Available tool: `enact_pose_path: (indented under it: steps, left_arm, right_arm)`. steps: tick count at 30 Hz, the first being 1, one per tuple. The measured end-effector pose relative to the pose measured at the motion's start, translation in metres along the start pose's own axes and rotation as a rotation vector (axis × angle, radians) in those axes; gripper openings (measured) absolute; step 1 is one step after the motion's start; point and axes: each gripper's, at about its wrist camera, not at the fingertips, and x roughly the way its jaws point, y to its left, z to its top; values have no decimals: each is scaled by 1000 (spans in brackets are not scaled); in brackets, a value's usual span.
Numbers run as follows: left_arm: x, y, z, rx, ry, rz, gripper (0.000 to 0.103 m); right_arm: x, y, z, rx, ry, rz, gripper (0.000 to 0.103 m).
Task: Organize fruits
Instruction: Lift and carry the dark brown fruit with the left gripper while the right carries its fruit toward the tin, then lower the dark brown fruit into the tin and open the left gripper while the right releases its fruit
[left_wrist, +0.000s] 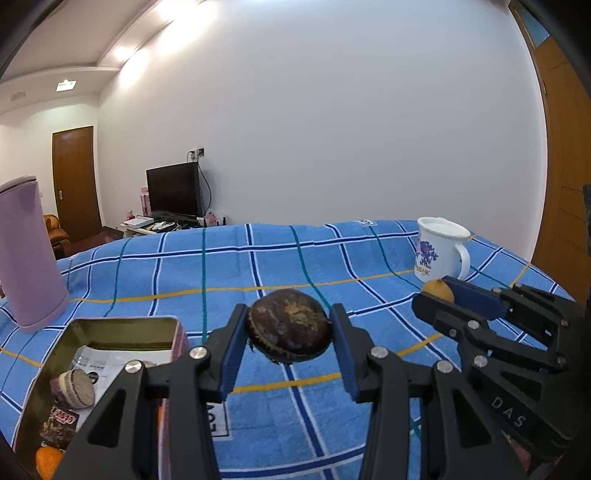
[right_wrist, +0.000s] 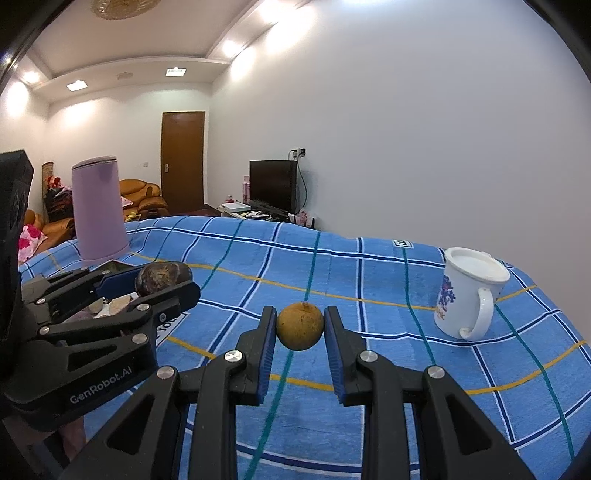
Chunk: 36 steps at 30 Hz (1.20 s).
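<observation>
Blue checked cloth (left_wrist: 280, 258) covers the surface under both grippers, striped in dark blue, teal and yellow. The left gripper (left_wrist: 290, 328) is clamped on a dark brown fruit (left_wrist: 290, 325), its blue pads pressing the fruit's left and right sides and holding it clear of the cloth. The fruit is a flattened round; its broad, mottled face with a rough tan patch is turned up and toward the camera, and its long axis runs side to side between the pads. In the right wrist view the same fruit (right_wrist: 162, 280) shows at the tip of the left gripper (right_wrist: 166, 286), above the open tin.

The right gripper (right_wrist: 300, 328) is clamped on a small tan fruit (right_wrist: 300, 325), which is nearly a ball, so no long axis can be told; a small nub points up at its top. It too hangs above the cloth. From the left wrist view only a sliver of this fruit (left_wrist: 439, 290) shows between the jaws of the right gripper (left_wrist: 436, 299).

An open tin (left_wrist: 110, 326) sits at the lower left, just beside the left gripper, holding a sandwich biscuit (left_wrist: 74, 387), wrapped snacks and an orange fruit (left_wrist: 48, 461) in its near corner. A lilac container (left_wrist: 26, 254) stands upright beyond the tin. A white mug (right_wrist: 469, 291) with a printed side stands well off to the right, handle toward the camera.
</observation>
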Motion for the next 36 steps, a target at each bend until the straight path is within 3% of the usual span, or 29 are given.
enact_pose_path:
  steps: [36]
  left_arm:
    - [-37, 53, -17, -29, 4, 67, 46]
  right_arm:
    - [1, 61, 1, -34, 4, 110, 28]
